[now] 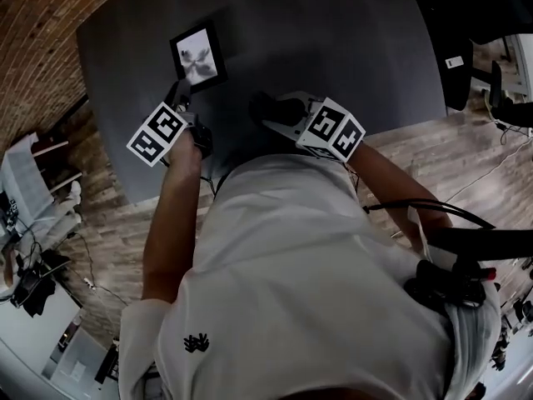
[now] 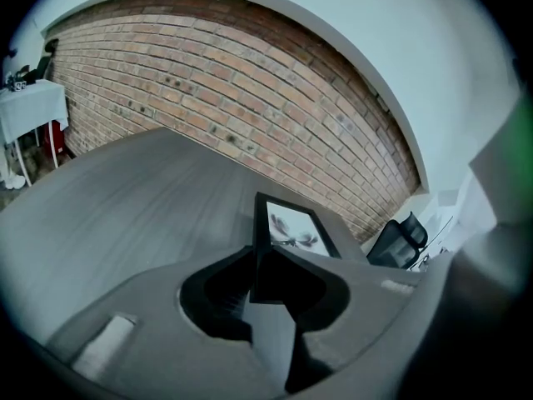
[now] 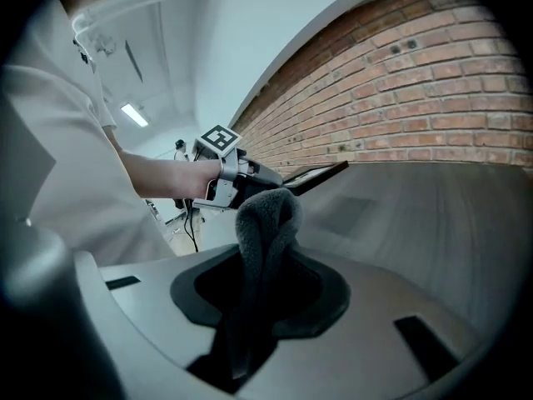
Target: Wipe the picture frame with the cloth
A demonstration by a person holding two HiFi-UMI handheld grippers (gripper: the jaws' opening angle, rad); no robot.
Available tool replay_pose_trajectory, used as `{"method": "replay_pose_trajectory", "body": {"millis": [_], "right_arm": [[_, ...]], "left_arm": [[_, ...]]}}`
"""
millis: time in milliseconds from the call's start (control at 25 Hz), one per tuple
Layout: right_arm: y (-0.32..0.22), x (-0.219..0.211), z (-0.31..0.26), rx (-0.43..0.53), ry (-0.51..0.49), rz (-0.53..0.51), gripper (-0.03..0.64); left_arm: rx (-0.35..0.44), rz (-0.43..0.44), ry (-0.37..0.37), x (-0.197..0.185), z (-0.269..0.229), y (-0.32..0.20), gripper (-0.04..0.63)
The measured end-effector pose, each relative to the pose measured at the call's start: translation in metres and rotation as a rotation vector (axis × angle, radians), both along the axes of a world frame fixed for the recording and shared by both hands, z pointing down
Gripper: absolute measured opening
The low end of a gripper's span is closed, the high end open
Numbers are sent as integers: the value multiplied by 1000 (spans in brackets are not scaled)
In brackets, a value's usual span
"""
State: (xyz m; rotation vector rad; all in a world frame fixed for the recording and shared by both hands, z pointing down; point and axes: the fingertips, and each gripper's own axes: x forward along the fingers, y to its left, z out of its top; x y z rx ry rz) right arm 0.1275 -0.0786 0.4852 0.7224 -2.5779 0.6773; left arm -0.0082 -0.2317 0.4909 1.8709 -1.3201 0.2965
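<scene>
Holds the picture frame [image 1: 198, 55] in the upper left of the head view, over the dark desk [image 1: 350, 48]. Pinches its near bottom corner with the left gripper [image 1: 180, 98], fingers shut on the dark edge, with that edge right between them in the left gripper view. Squeezes the cloth [image 1: 265, 105] in the right gripper [image 1: 285, 117], fingers closed on it, with a soft dark lump sticking out past the tips. Puts the cloth to the right of the frame and a bit lower in the head view, near it but not touching. So calls for a move up and to the left in that view to bring the cloth onto the front of the frame. Shows the long side of the frame running up the head view, away from the body, leaning just a little. In the right gripper view, shows the frame from the side as a thin dark bar poking out of the left gripper toward the right, just past the top of the cloth. Looks tipped up off the desk there, though hard to be sure. Calls for the right gripper to do the wiping, with the left busy holding.
</scene>
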Motion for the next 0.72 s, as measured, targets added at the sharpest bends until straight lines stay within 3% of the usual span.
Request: {"method": "replay_pose_trajectory", "body": {"millis": [720], "right_arm": [[-8, 61, 29, -90, 3, 91, 110]], "left_arm": [[-92, -43, -213, 23, 102, -55, 78]]}}
